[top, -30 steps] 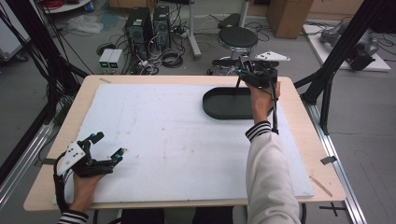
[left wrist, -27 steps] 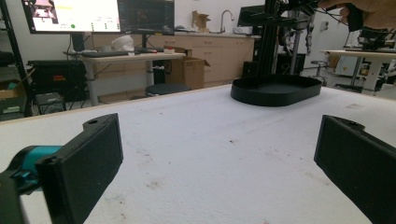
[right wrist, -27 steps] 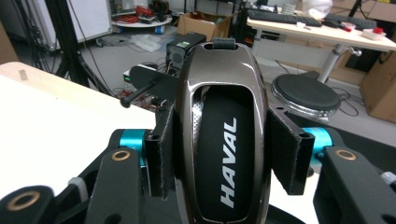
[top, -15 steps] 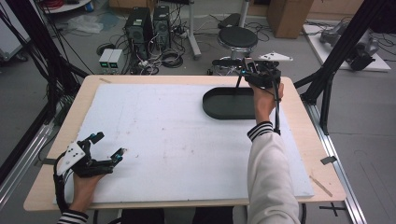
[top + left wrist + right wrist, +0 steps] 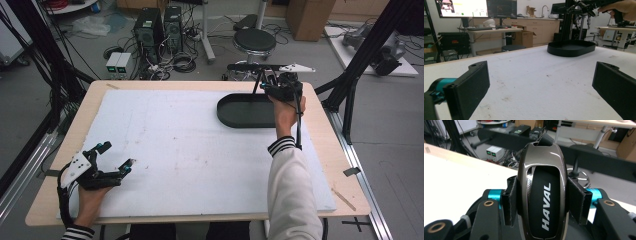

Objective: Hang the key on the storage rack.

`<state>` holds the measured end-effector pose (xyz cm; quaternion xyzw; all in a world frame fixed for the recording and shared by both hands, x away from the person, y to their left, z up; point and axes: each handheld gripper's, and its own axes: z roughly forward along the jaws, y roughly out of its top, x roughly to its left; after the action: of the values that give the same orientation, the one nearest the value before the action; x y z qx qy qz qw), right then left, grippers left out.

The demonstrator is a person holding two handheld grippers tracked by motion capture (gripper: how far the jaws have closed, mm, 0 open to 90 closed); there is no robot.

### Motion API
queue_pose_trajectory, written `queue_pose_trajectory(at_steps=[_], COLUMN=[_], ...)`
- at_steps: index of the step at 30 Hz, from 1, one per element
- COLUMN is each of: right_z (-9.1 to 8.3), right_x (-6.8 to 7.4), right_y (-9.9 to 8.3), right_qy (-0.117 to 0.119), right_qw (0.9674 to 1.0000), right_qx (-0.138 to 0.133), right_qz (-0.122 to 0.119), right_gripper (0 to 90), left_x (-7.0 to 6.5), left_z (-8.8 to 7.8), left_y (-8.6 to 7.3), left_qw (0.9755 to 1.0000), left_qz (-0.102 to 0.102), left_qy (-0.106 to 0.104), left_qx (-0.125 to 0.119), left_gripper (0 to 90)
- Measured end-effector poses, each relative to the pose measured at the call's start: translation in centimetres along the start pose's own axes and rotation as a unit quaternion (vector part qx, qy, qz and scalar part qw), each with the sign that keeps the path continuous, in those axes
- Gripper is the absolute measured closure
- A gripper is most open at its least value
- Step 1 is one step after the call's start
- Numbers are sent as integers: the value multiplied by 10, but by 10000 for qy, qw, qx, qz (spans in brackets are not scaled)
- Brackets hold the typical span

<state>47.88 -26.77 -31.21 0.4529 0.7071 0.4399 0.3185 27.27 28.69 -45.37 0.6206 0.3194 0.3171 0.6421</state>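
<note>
Barely anything has shifted: your right gripper (image 5: 280, 90) hovers over the black tray's (image 5: 240, 111) far end, clenched on 1 HAVAL key fob (image 5: 543, 195). Left gripper (image 5: 112, 160) rests released (idle). Next, presumably: lower, release into tray.

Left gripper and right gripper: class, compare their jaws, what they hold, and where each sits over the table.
The left gripper has its jaws spread wide with nothing between them; the right gripper is clamped on a dark key fob marked HAVAL. The left gripper rests low on the white mat at the near left corner; the right gripper is at the far right, above the black tray. Both are hand-held, with black jaws and teal fittings.
</note>
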Motion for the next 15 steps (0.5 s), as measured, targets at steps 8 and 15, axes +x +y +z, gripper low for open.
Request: queue_pose_trajectory(at_steps=[8,15], right_z=[2,11], right_x=[0,0], right_y=[-14,-25], right_qy=[23,182], right_qw=[9995,9982], right_qx=[312,552], right_qz=[-102,-144], right_gripper=[480,479], left_x=[0,0], left_z=[0,0], left_y=[0,0], left_qw=[10000,10000], left_qz=[-2,-7], left_qy=[-2,-4], left_qx=[2,7], left_gripper=[17,17])
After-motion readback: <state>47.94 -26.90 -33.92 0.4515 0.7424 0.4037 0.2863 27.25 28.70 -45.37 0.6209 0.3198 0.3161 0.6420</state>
